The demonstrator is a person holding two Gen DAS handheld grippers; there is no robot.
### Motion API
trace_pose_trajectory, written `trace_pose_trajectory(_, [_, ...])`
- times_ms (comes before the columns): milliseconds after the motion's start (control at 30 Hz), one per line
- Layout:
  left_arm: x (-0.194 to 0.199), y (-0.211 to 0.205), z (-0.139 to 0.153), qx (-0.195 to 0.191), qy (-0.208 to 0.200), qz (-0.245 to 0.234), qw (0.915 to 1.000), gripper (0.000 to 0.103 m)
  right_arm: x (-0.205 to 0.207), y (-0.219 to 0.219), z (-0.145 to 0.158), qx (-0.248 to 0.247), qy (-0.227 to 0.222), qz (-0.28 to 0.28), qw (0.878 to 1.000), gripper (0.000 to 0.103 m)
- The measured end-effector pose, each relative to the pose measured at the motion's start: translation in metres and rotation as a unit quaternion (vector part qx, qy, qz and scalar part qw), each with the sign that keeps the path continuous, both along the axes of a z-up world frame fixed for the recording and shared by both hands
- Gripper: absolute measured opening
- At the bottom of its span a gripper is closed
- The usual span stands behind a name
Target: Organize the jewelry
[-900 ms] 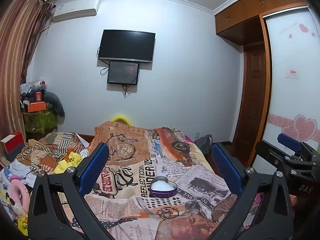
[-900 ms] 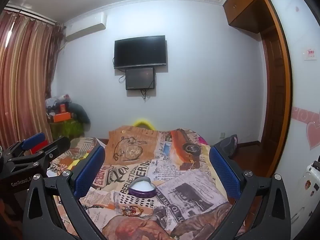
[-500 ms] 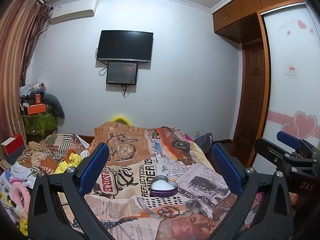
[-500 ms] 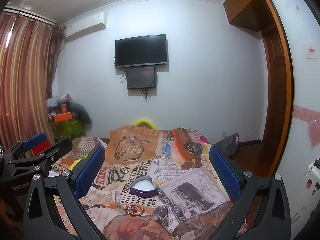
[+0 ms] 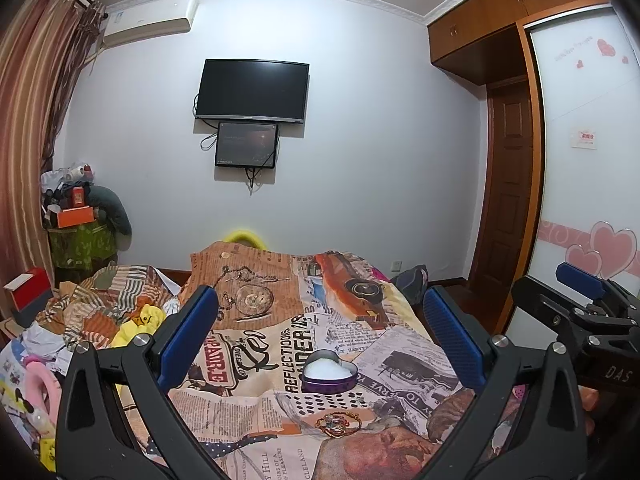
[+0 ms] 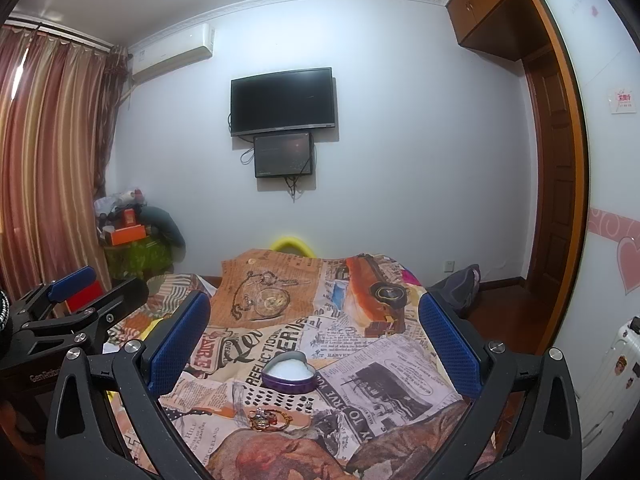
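Observation:
A purple heart-shaped tin (image 5: 329, 375) with a white lining sits open on the newspaper-print bedspread (image 5: 280, 320); it also shows in the right wrist view (image 6: 290, 372). A gold bracelet (image 5: 338, 424) lies on the cloth just in front of the tin, also seen in the right wrist view (image 6: 269, 418). A tiny item, perhaps an earring (image 6: 308, 402), lies near it. My left gripper (image 5: 320, 334) is open and empty, held above and short of both. My right gripper (image 6: 314, 330) is open and empty too, to the right of the left one.
Crumpled clothes and toys (image 5: 100, 316) pile up at the bed's left. A red box (image 5: 28, 292) and a cluttered stand (image 5: 76, 232) are beyond. A dark bag (image 5: 412, 276) lies on the floor by the wooden door (image 5: 508, 184). A white suitcase (image 6: 608, 376) stands right.
Both grippers have tilted and eased slightly, so the tin and bracelet sit a little higher in each view. Both stay open and empty.

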State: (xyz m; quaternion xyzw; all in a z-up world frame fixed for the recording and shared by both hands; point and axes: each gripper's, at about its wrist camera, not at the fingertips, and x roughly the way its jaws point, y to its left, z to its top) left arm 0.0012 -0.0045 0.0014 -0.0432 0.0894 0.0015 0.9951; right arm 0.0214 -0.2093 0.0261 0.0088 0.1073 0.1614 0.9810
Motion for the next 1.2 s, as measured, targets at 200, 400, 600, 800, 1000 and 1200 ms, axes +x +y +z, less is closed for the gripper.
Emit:
trace_pose_trajectory(200, [-0.0003, 0.0007, -0.0003, 0.0, 0.001, 0.0, 1.0, 0.103, -0.0033, 0.0022, -0.0003, -0.002, 0.001, 0.004, 1.0, 0.103])
trace_pose_trajectory(400, [0.0008, 0.0011, 0.0001, 0.0, 0.002, 0.0, 1.0, 0.103, -0.0049, 0.0025, 0.0009, -0.001, 0.001, 0.004, 1.0, 0.103])
trace_pose_trajectory(600, [0.0027, 0.0003, -0.0015, 0.0, 0.004, -0.001, 1.0, 0.103, -0.0044, 0.0026, 0.0013, -0.001, 0.003, 0.005, 1.0, 0.103])
trace_pose_trajectory(800, [0.0026, 0.0015, -0.0019, -0.001, 0.004, -0.002, 1.0, 0.103, -0.0038, 0.002, 0.0008, 0.0, 0.003, 0.005, 1.0, 0.103])
trace_pose_trajectory(1000, [0.0028, 0.0015, -0.0023, -0.001, 0.004, -0.002, 1.0, 0.103, -0.0016, 0.0015, -0.001, 0.001, 0.004, 0.005, 1.0, 0.103])
trace_pose_trajectory(1200, [0.0038, -0.0001, -0.0024, -0.002, 0.005, -0.002, 1.0, 0.103, -0.0014, 0.0009, -0.0013, 0.002, 0.003, 0.005, 1.0, 0.103])
